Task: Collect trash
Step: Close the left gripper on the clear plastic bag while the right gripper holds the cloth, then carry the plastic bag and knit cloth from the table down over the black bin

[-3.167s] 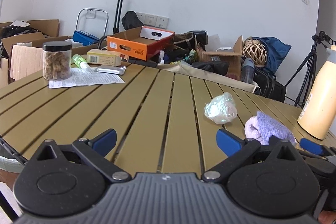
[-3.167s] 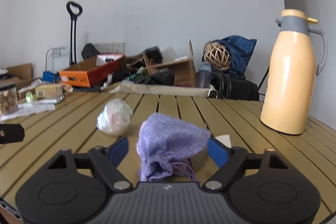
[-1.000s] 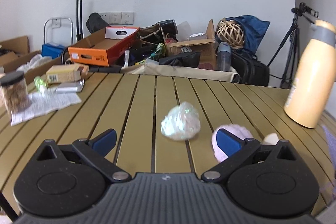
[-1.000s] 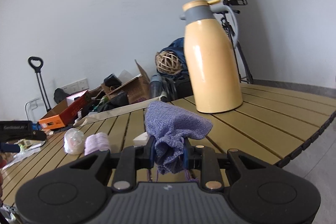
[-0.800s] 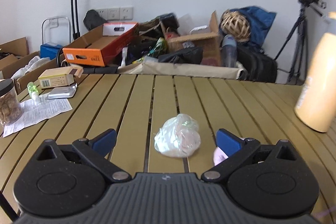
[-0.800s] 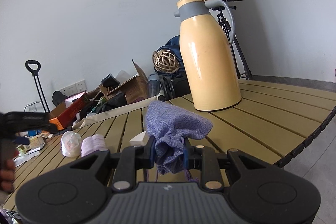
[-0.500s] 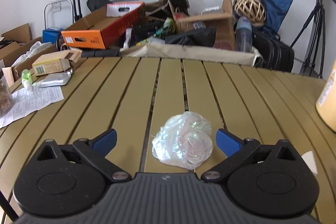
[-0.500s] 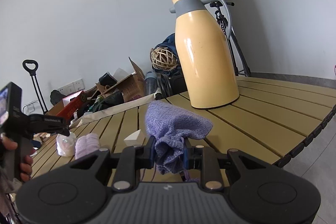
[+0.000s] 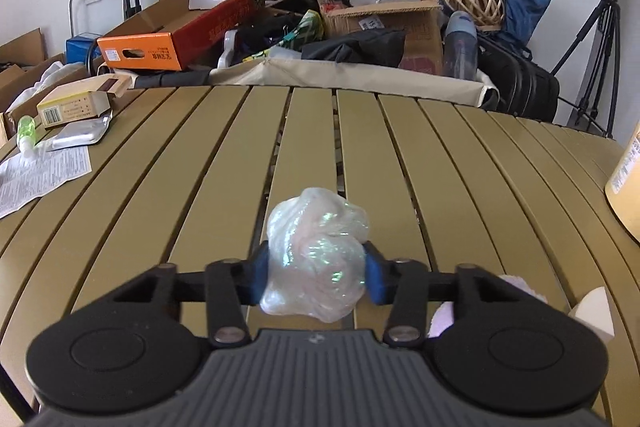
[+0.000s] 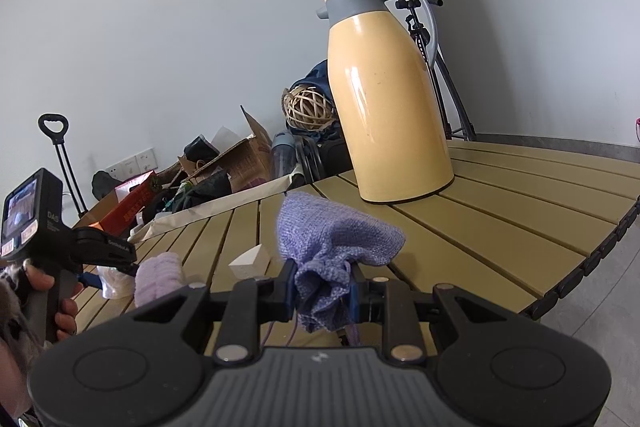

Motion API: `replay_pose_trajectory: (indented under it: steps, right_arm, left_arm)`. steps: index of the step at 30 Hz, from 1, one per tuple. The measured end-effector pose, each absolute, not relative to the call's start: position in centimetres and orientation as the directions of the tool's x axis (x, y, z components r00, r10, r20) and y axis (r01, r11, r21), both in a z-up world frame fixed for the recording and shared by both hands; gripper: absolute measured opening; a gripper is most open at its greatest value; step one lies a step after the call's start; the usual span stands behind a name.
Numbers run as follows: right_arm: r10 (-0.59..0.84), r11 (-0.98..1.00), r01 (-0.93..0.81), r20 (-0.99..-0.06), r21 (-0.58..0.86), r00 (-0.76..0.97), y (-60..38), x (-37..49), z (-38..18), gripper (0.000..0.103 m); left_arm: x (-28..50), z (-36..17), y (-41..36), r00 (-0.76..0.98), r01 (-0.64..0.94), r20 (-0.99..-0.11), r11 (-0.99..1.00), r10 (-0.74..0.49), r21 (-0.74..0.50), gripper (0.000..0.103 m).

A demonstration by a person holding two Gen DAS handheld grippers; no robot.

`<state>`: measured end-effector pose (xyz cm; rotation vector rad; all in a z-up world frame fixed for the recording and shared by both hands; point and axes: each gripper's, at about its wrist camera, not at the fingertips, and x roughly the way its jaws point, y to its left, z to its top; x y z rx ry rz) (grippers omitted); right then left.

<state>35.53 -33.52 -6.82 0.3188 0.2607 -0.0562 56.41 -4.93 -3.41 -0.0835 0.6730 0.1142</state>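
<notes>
A crumpled clear plastic wad point(image 9: 316, 255) lies on the slatted olive table point(image 9: 192, 167). My left gripper point(image 9: 314, 273) is closing on it, and both blue pads touch its sides. In the right wrist view that gripper sits at the far left in a person's hand point(image 10: 40, 283), with the wad point(image 10: 114, 283) at its tips. My right gripper point(image 10: 322, 291) is shut on a purple knitted pouch point(image 10: 332, 243), held just above the table. A pink roll point(image 10: 158, 277) and a small white wedge point(image 10: 250, 259) lie between the two grippers.
A tall yellow thermos point(image 10: 384, 95) stands at the right of the table, near its edge point(image 10: 580, 267). A paper sheet point(image 9: 40, 175), a foil pack point(image 9: 80, 137), a small box point(image 9: 74, 105) and a green bottle point(image 9: 25, 131) lie at the left. Boxes and bags crowd the floor beyond.
My left gripper came forward over the plastic wad and its jaws went from wide open to pressing on the wad's sides. The right gripper kept the purple pouch and barely moved.
</notes>
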Motion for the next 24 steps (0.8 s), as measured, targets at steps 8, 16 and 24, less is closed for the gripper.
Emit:
replay_pose_trajectory:
  steps: [8, 16, 24]
  right_arm:
    - [-0.002, 0.951, 0.081, -0.255, 0.298, 0.967, -33.2, 35.3, -6.7, 0.023]
    - [0.013, 0.956, 0.058, -0.239, 0.289, 0.971, -32.4, 34.7, -5.8, 0.023]
    - [0.034, 0.958, 0.030, -0.217, 0.287, 0.976, -31.9, 32.9, -4.3, 0.023]
  left_arm:
    - [54.4, -2.2, -4.5, 0.806, -0.119, -0.589, 0.991, 0.059, -0.064, 0.042]
    - [51.0, -0.3, -4.4, 0.842, -0.085, -0.539, 0.993, 0.031, -0.076, 0.042]
    - [47.4, 1.1, -4.4, 0.853, -0.069, -0.523, 0.994, 0.014, -0.084, 0.042]
